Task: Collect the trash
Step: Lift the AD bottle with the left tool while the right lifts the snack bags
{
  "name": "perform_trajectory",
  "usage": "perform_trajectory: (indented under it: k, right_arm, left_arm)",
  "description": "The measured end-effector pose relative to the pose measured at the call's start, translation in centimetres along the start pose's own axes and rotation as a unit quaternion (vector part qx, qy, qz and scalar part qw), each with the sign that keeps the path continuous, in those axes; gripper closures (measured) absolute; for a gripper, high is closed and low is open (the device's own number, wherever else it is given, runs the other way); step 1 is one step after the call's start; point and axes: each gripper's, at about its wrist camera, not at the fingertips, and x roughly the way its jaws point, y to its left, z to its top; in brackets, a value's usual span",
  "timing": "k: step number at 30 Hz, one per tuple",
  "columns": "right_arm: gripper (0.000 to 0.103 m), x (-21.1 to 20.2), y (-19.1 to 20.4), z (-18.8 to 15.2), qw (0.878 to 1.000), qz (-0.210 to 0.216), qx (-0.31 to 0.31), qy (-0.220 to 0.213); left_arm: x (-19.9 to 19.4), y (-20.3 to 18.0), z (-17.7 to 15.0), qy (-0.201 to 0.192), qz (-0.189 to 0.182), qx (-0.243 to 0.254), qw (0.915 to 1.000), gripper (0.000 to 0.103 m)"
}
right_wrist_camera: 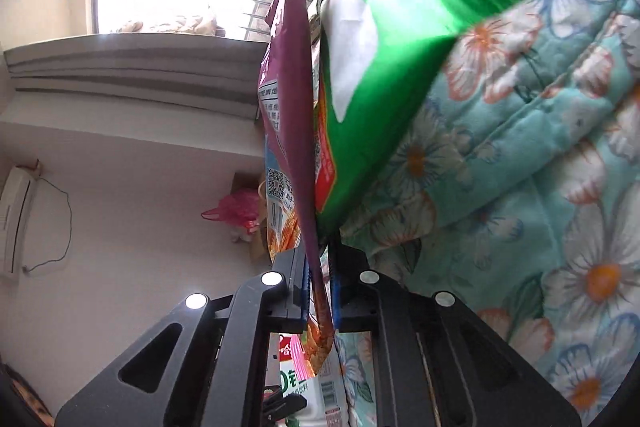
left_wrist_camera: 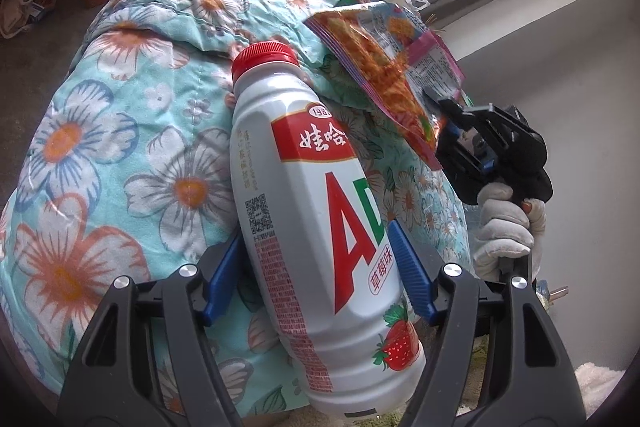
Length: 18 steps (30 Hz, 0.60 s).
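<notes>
I'm mid-pickup on the bed. My left gripper (left_wrist_camera: 320,279) clasps the white drink bottle (left_wrist_camera: 316,227) between its blue pads, red cap (left_wrist_camera: 266,61) pointing to 11 o'clock over the floral quilt (left_wrist_camera: 120,131). My right gripper (right_wrist_camera: 320,291) is clenched on the corner of a purple snack wrapper (right_wrist_camera: 290,99), which stands toward 12 o'clock; a green wrapper (right_wrist_camera: 392,39) lies against it at 1 o'clock, ungrasped as far as I can tell. Next, I judge, I lift both clear and find a bin; none shows here.

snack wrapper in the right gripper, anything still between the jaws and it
No. The right gripper is shut directly on the snack wrapper; a green packet only lies alongside it, outside the jaws.
</notes>
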Motion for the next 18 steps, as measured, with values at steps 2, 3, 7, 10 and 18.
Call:
perform_trajectory:
  k: [2, 3, 7, 10, 18]
  right_arm:
    - [0.095, -0.8, -1.2, 0.0, 1.000, 0.009, 0.018, 0.004]
    - [0.094, -0.8, -1.9, 0.0, 0.999, 0.015, 0.032, 0.008]
    - [0.089, -0.9, -4.9, 0.1, 0.997, 0.020, 0.079, 0.014]
    - [0.081, -0.2, -6.2, -0.5, 0.994, 0.027, 0.106, 0.022]
    - [0.066, 1.5, -5.4, -1.7, 0.994, 0.023, 0.103, 0.031]
  left_arm:
    - [0.0, -0.1, -0.1, -0.001, 0.004, 0.002, 1.0000, 0.038]
    - [0.0, -0.3, -0.1, -0.002, 0.006, 0.003, 1.0000, 0.038]
    - [0.1, -0.6, -0.1, -0.003, 0.011, 0.003, 0.9999, 0.038]
    - [0.1, -0.8, -0.1, -0.003, 0.013, 0.003, 0.9999, 0.037]
    - [0.1, -0.8, -0.1, -0.005, 0.016, 0.001, 0.9999, 0.037]
